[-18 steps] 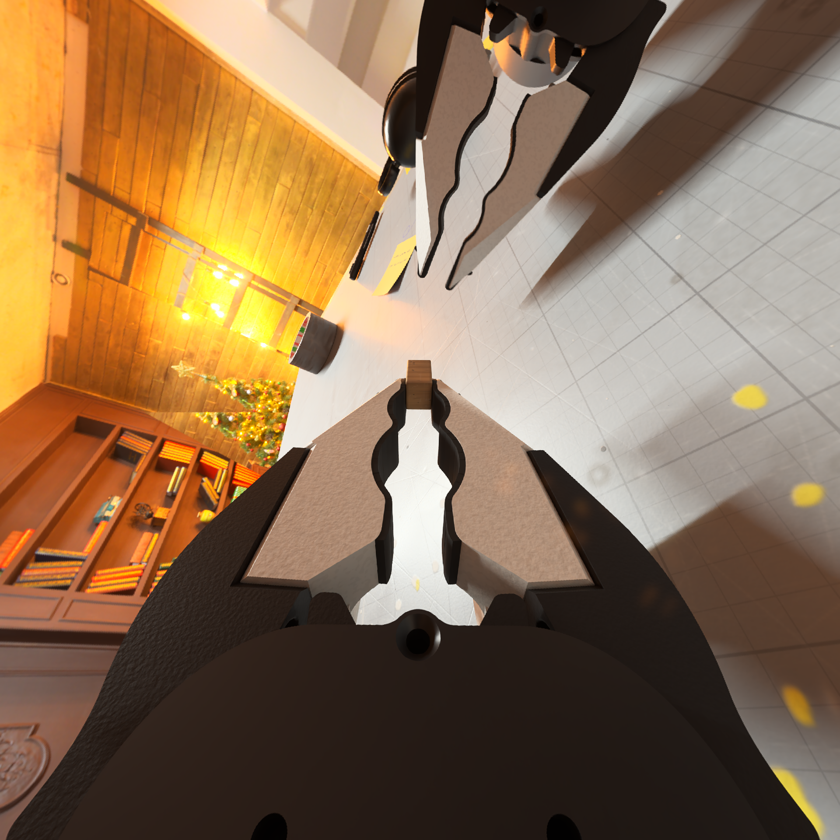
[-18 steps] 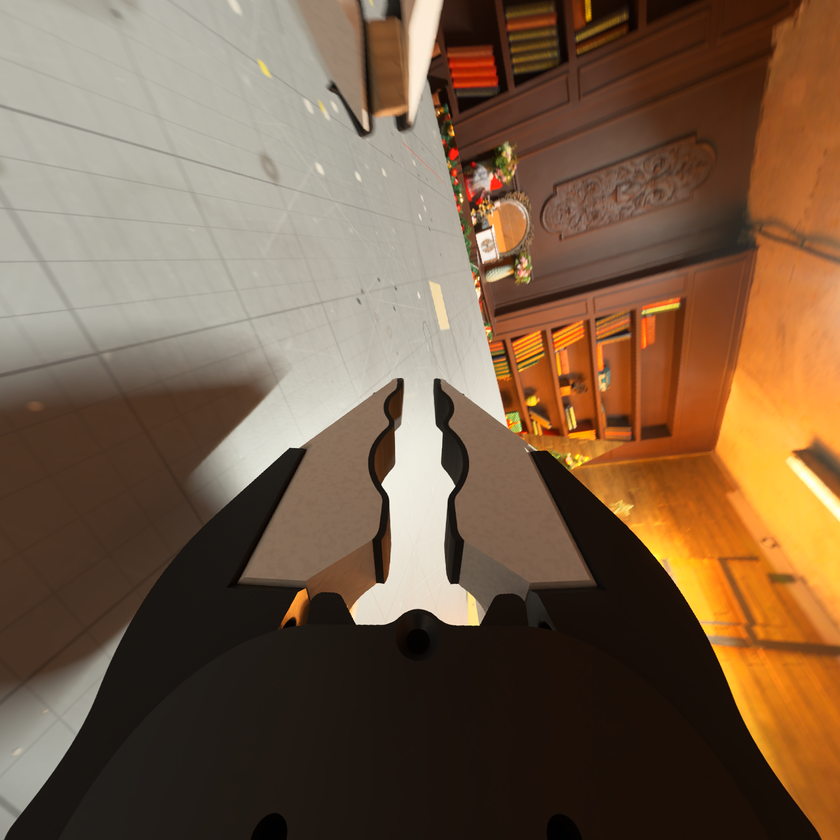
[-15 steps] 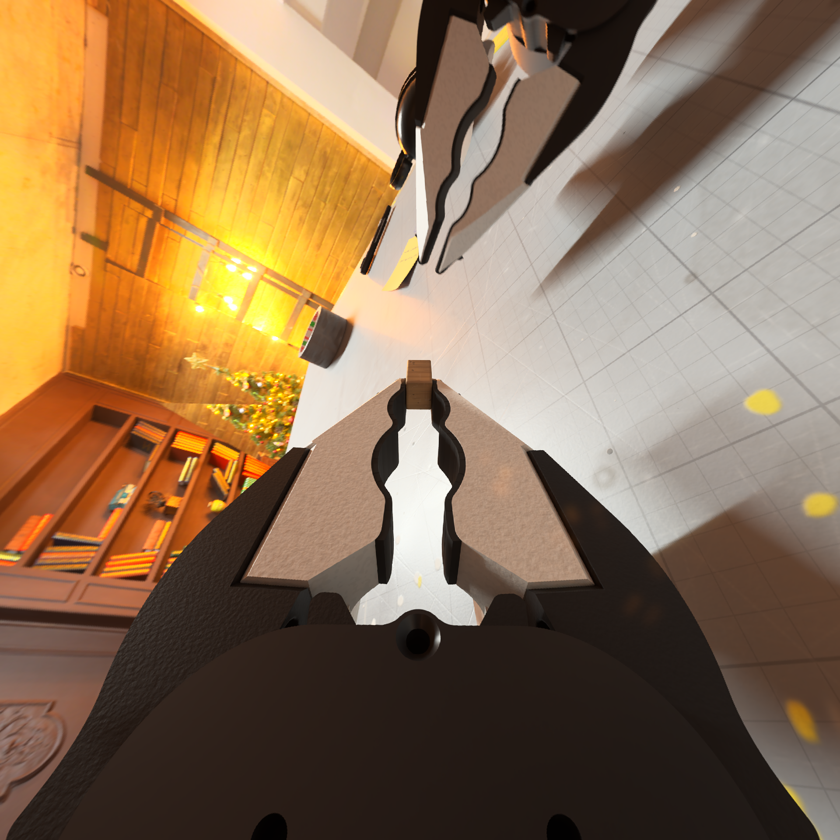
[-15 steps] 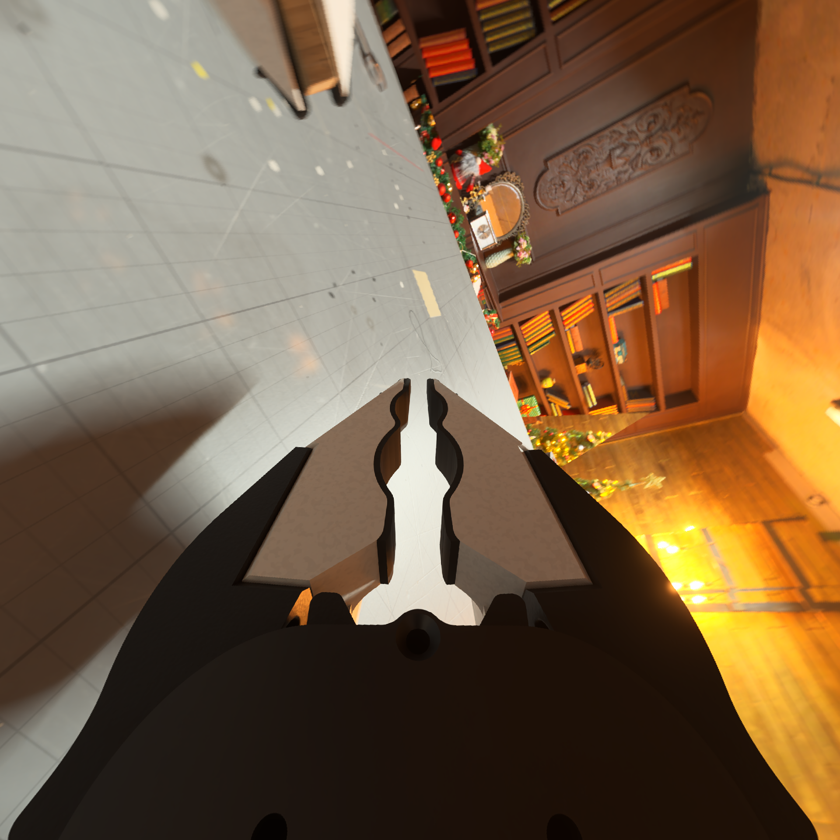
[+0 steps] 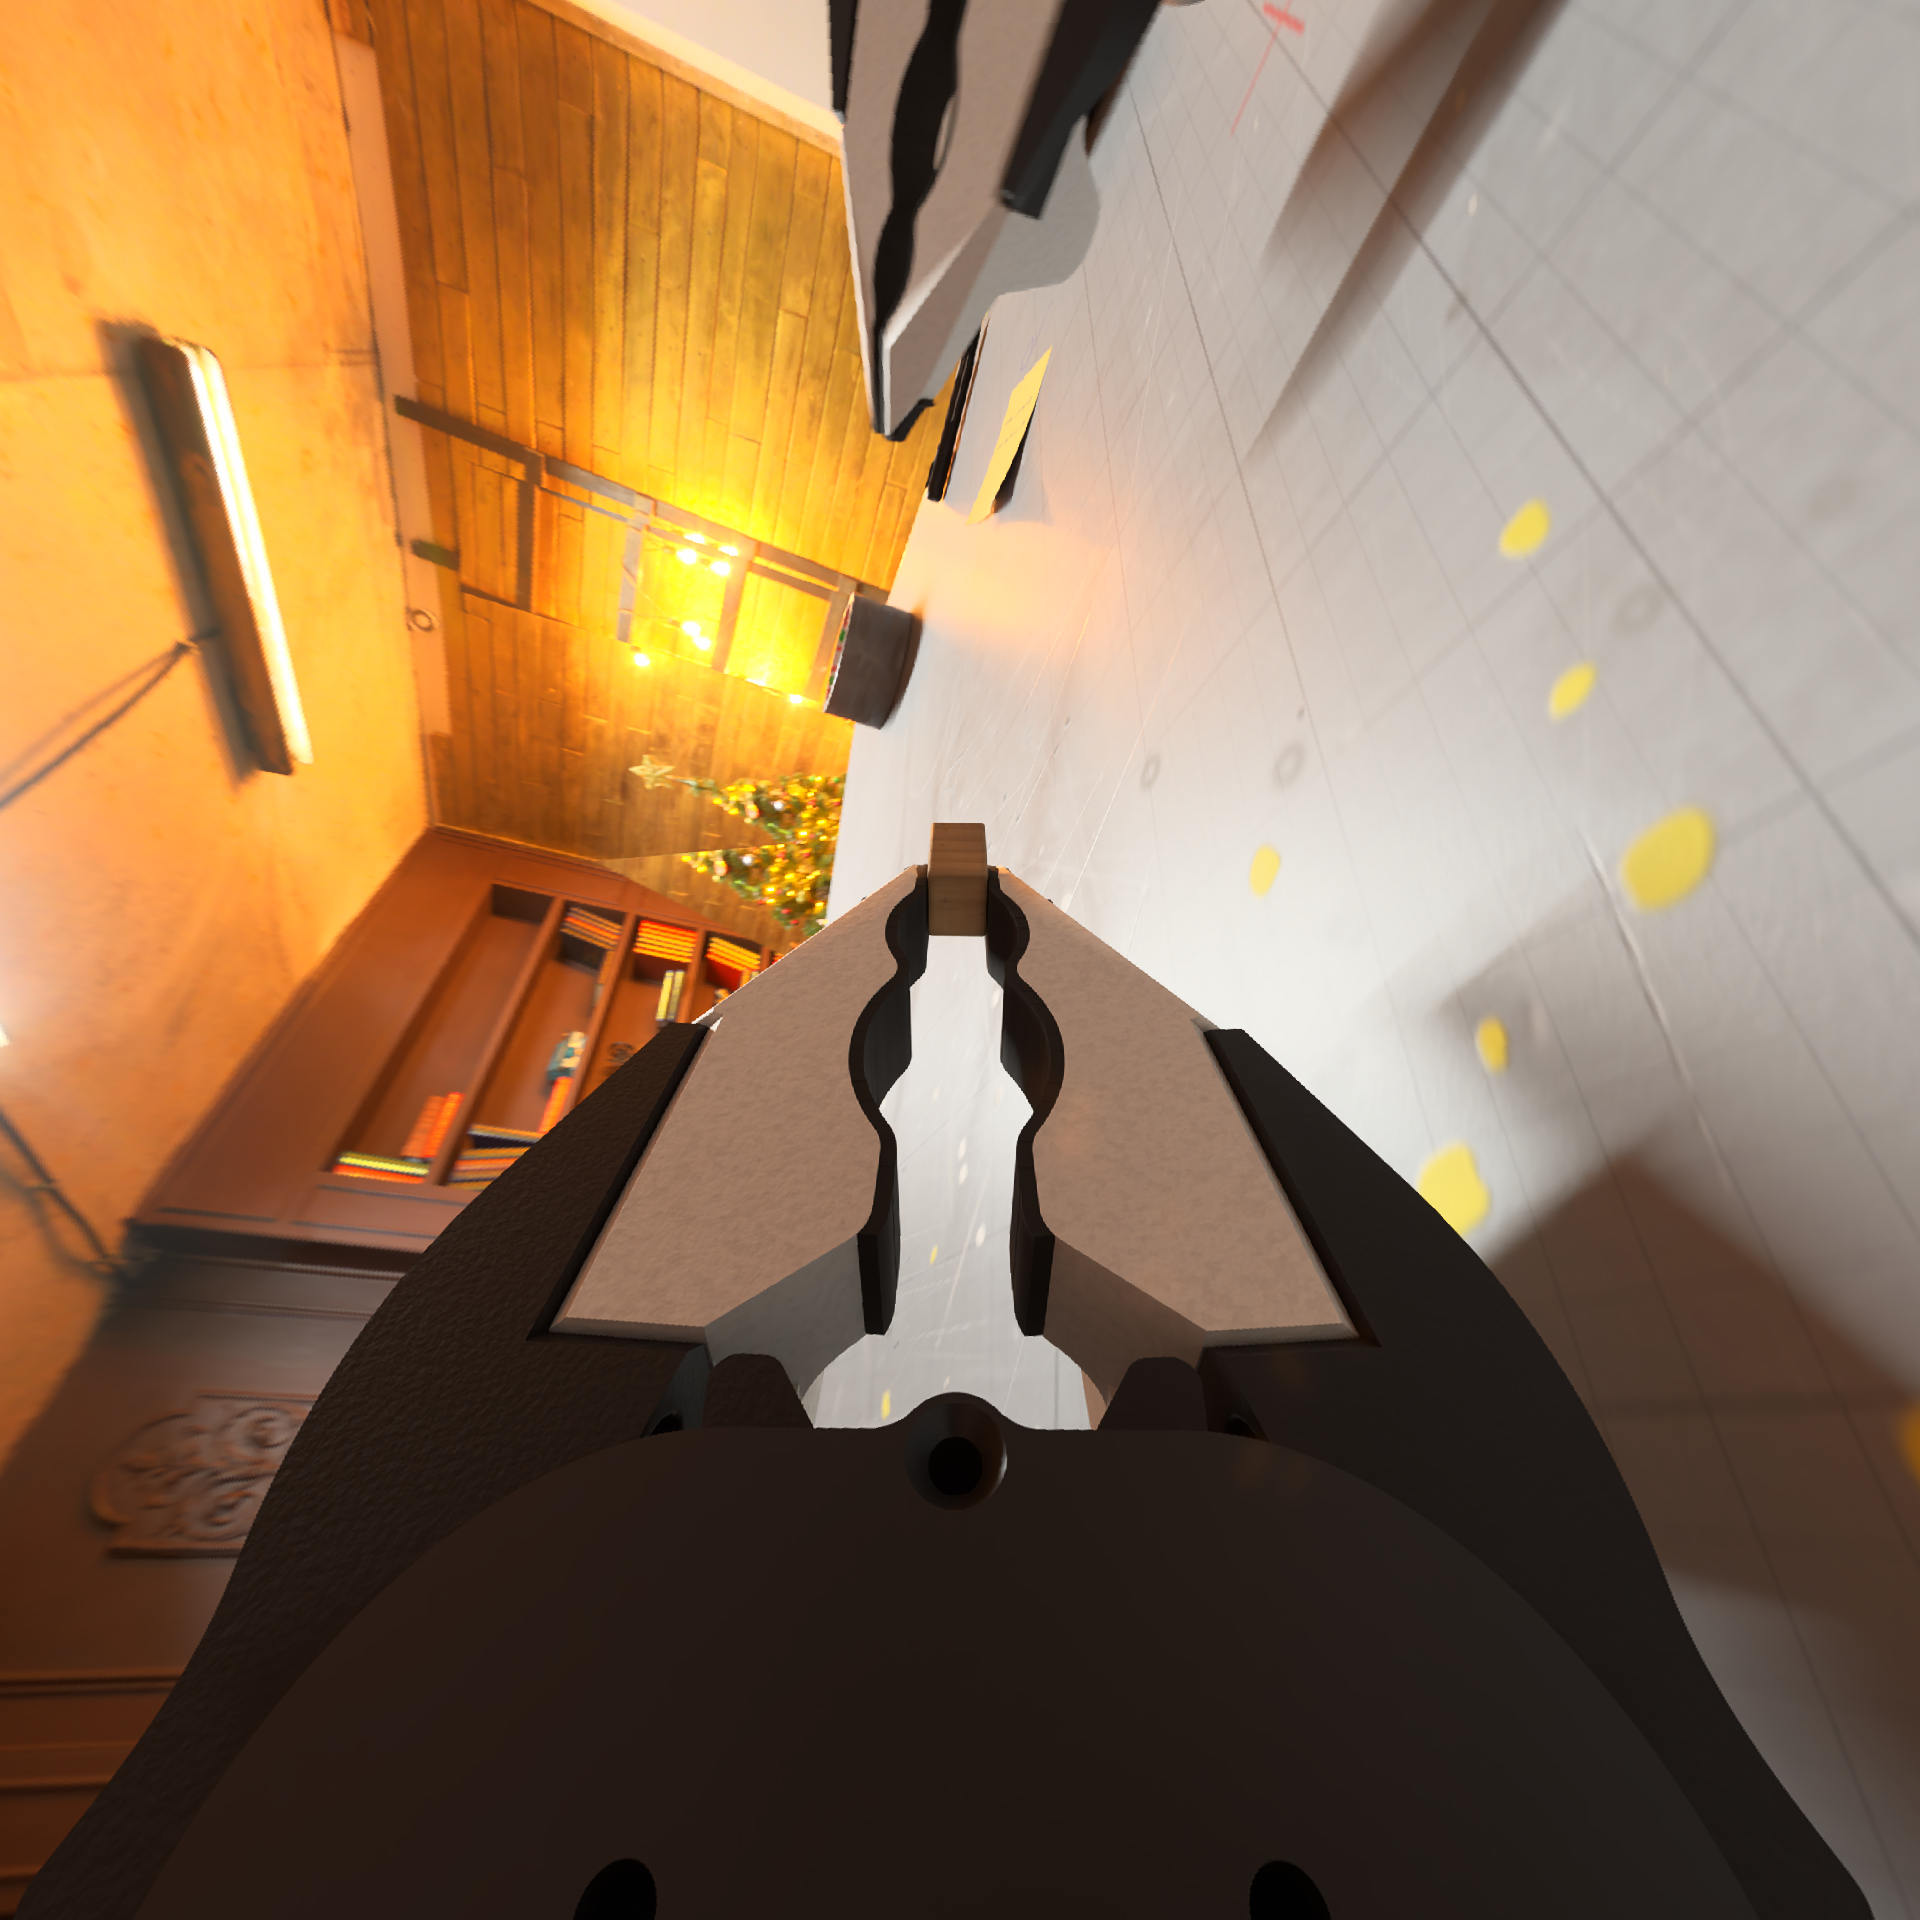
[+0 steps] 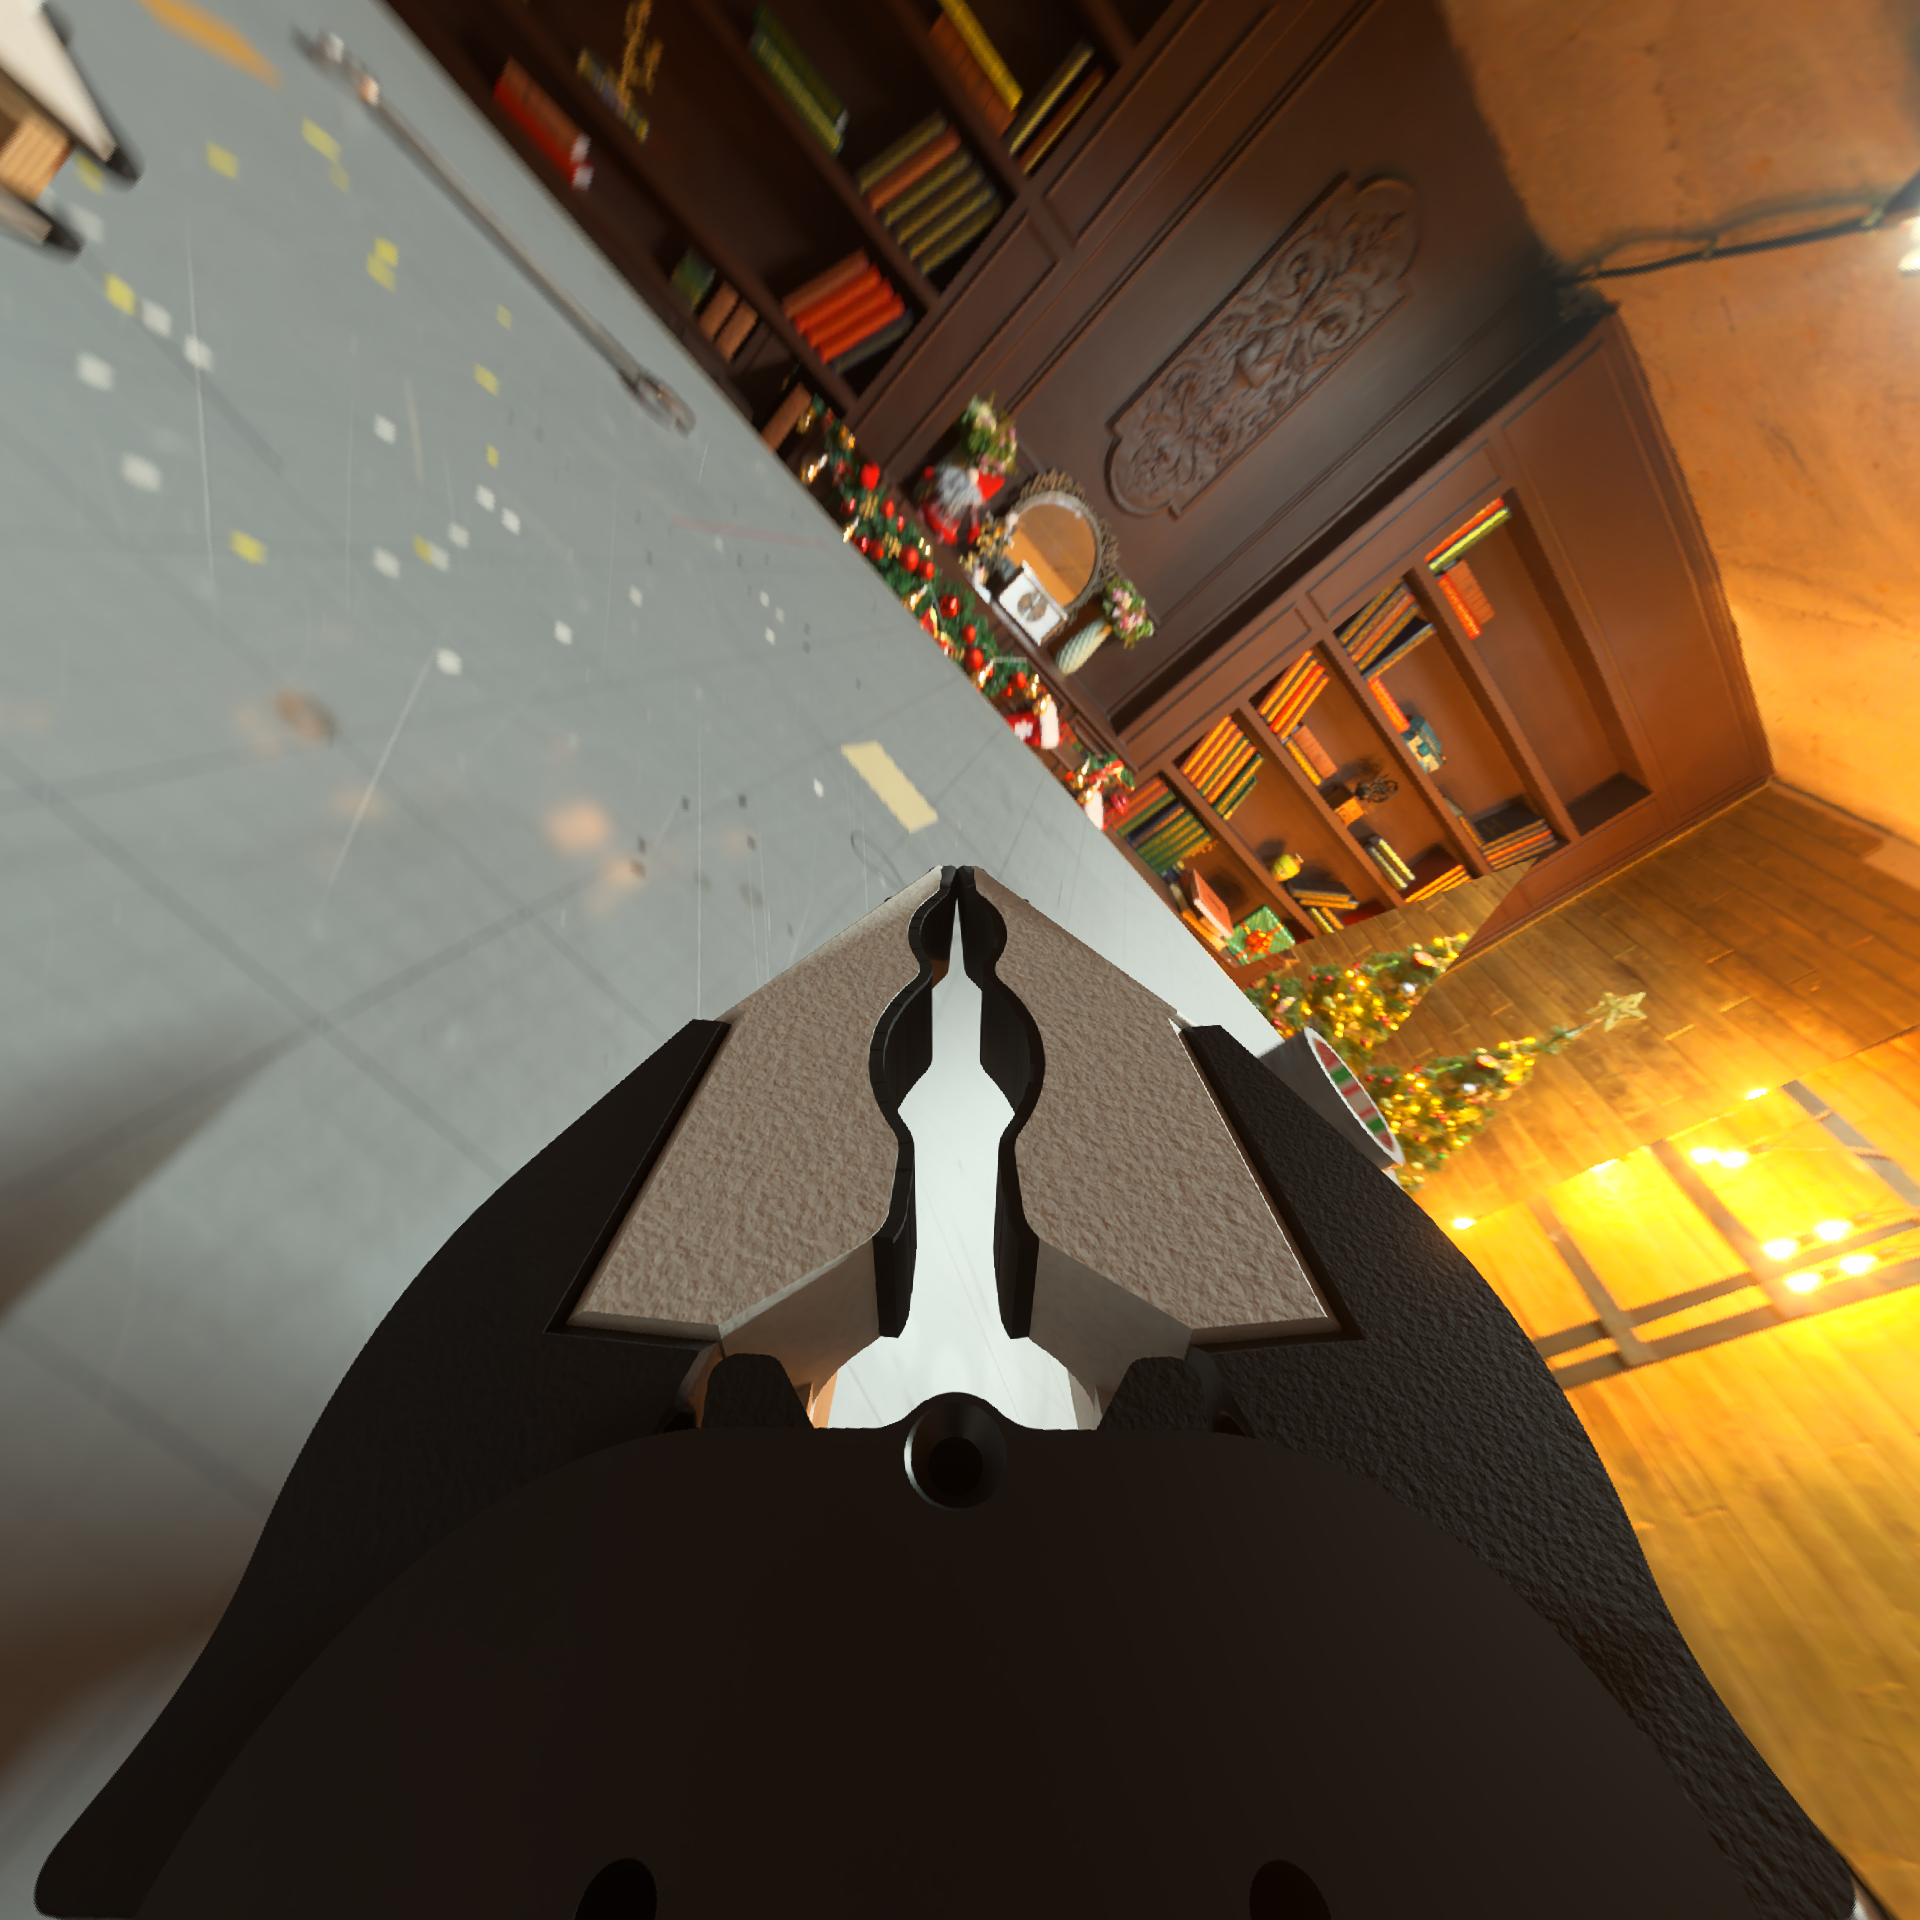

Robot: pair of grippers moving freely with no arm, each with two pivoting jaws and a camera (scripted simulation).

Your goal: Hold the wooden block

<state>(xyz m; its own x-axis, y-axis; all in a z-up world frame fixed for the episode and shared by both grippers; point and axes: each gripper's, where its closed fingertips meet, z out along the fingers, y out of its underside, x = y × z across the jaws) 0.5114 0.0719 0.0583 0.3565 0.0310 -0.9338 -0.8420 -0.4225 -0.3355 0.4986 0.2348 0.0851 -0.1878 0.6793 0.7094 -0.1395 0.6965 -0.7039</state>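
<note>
Table (image 5: 1403, 727) grey, gridded, tilted steeply in both wrist views. Left gripper (image 5: 957, 883) clamped on wooden block (image 5: 957, 878), pinched at fingertips, off table surface. Right gripper (image 6: 957, 883) clenched on nothing, tips touching. Dark cup (image 5: 871, 660) near table edge. Yellow note (image 5: 1013, 426) beyond it.

Both grippers, the left (image 5: 957, 883) and the right (image 6: 958, 878), had matte black, pebbled housings. Each carried two tan, rough-faced fingers (image 6: 769, 1153) with wavy black inner edges. A round black screw hole (image 5: 956, 1463) sat at each base.
</note>
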